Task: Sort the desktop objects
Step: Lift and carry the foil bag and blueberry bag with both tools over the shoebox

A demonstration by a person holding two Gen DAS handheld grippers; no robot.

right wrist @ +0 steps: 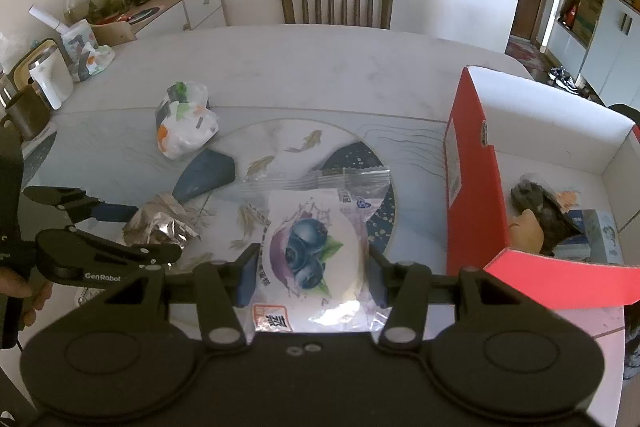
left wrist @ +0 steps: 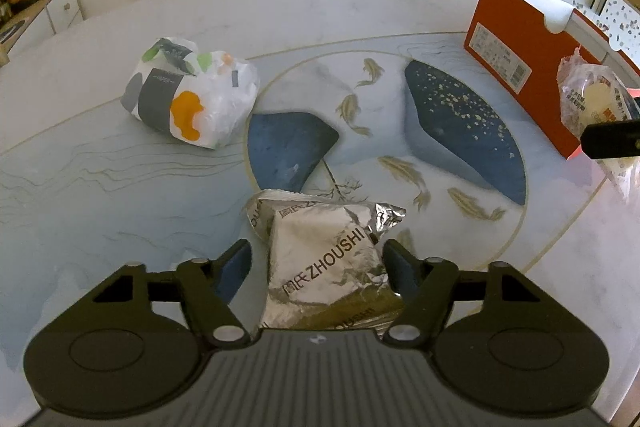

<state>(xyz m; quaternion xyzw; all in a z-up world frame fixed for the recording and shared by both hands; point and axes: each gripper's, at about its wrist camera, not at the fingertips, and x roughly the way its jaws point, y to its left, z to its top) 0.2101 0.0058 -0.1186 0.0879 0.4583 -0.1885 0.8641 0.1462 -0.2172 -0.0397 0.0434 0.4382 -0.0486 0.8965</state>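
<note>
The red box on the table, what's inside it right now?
Inside the red box, a dark crumpled item and a light-blue printed packet lie on its white floor. The near flap hides anything lower down.

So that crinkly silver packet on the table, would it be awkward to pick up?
Probably a bit. The silver foil packet looks creased and puffy, so it would likely crumple and give under the fingers rather than stay stiff. Its shiny film suggests it could slip. It lies flat with loose, folded ends, so it seems light and unlikely to roll.
</note>
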